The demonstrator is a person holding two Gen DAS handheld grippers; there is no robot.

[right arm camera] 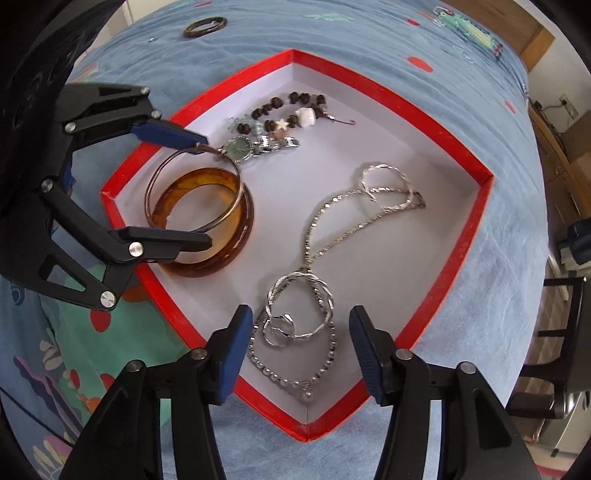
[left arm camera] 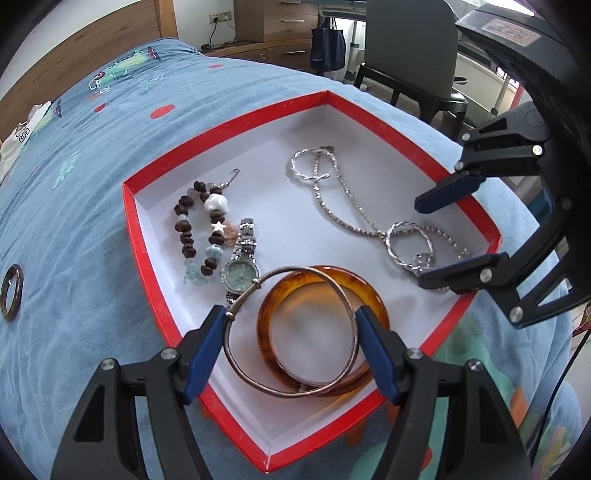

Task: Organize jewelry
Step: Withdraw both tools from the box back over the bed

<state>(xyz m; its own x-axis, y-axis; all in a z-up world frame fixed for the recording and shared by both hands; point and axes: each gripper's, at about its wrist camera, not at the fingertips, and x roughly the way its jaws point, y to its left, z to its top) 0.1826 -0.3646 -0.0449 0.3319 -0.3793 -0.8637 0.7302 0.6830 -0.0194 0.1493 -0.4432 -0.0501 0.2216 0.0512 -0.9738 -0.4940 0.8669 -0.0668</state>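
A red-rimmed white box (left arm camera: 144,236) (right arm camera: 458,258) lies on a blue bedspread. In it are a thin metal bangle (left arm camera: 236,354) (right arm camera: 155,184), an amber bangle (left arm camera: 369,291) (right arm camera: 236,243), a watch (left arm camera: 240,275) (right arm camera: 240,147), a brown bead bracelet (left arm camera: 186,232) (right arm camera: 280,107), silver chains (left arm camera: 332,199) (right arm camera: 332,221) and twisted silver rings (left arm camera: 402,236) (right arm camera: 295,306). My left gripper (left arm camera: 291,317) (right arm camera: 207,188) spans the thin bangle, its pads touching it on both sides, over the amber one. My right gripper (right arm camera: 299,332) (left arm camera: 432,240) is open above the silver rings.
A dark ring bangle (left arm camera: 11,291) (right arm camera: 205,26) lies on the bedspread outside the box. A wooden headboard (left arm camera: 92,40), a dresser (left arm camera: 280,22) and a dark chair (left arm camera: 410,62) stand beyond the bed.
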